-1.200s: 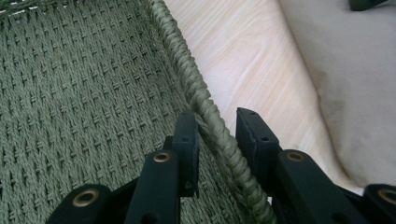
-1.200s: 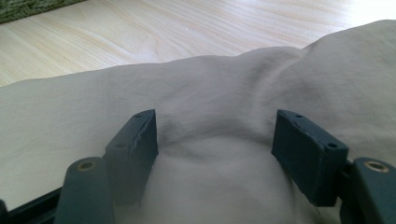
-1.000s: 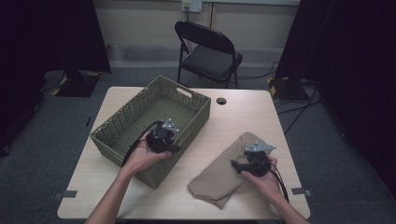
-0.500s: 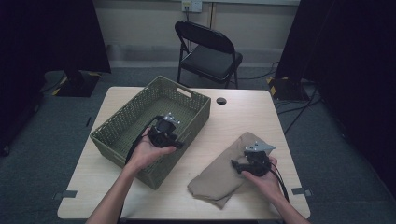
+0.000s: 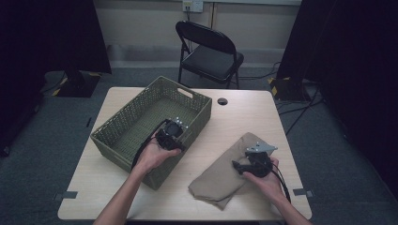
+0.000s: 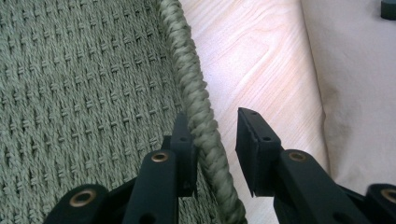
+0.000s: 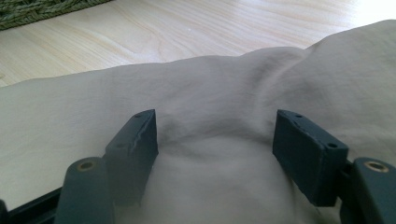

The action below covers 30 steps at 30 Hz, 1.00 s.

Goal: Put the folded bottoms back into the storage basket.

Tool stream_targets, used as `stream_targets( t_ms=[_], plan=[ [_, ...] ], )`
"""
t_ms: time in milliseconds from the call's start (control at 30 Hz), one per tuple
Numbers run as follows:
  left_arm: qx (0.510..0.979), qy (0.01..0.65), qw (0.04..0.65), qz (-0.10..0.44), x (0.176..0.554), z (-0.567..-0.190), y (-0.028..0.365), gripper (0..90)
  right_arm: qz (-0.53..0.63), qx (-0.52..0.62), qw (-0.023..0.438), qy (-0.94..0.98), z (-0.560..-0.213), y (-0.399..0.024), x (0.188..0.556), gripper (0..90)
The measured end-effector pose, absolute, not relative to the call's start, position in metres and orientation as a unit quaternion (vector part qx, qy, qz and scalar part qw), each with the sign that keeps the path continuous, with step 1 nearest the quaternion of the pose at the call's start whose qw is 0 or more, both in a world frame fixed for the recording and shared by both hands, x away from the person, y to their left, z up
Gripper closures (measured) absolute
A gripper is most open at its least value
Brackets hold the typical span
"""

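1. From the high view I see the whole wooden table (image 5: 234, 112), with the green woven basket (image 5: 136, 122) on its left half and the tan cloth (image 5: 220, 180) lying folded to the right of the basket, well apart from it

2. That view also shows a black folding chair (image 5: 211, 51) beyond the basket, across the table's far edge; neither gripper view takes it in

3. The left gripper view gives me what the high view cannot: the basket's braided rim (image 6: 198, 116) runs up between the two black jaws, with the woven floor on one side and bare table on the other

4. My left gripper (image 6: 215, 140) straddles that rim on the basket's right wall; its jaws have just been closing, one jaw sits against the inner side of the rim, and a gap remains between the rim and the outer jaw

5. My right gripper (image 7: 215, 140) rests on the cloth, to the right of the basket; its jaws stand wide, pressed down into the fabric with a soft ridge of cloth between them, not pinched
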<state>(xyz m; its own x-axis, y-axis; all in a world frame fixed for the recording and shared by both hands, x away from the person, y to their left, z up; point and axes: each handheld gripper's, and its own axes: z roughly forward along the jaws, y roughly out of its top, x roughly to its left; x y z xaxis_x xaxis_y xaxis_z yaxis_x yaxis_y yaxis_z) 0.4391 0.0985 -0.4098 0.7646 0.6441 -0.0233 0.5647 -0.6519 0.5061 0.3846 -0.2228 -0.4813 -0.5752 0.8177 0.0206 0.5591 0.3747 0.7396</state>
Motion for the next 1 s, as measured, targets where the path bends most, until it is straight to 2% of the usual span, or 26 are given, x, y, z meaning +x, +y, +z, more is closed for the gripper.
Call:
stream_targets(
  t_ms=[167,467,733,1000],
  plan=[
    [0.911,0.315,0.257,0.069,0.440,-0.410,0.094,70.2,0.361,0.426,0.179,0.810,-0.481,-0.222,0.384,30.4],
    [0.932,0.240,0.265,0.052,0.444,-0.411,0.085,72.2,0.362,0.424,0.179,0.811,-0.481,-0.223,0.384,30.4],
    [0.940,0.205,0.268,0.049,0.442,-0.411,0.069,75.5,0.362,0.424,0.178,0.811,-0.481,-0.222,0.383,30.4],
    [0.943,0.190,0.271,0.035,0.440,-0.412,0.072,76.7,0.363,0.419,0.175,0.814,-0.481,-0.222,0.378,30.4]
  ],
)
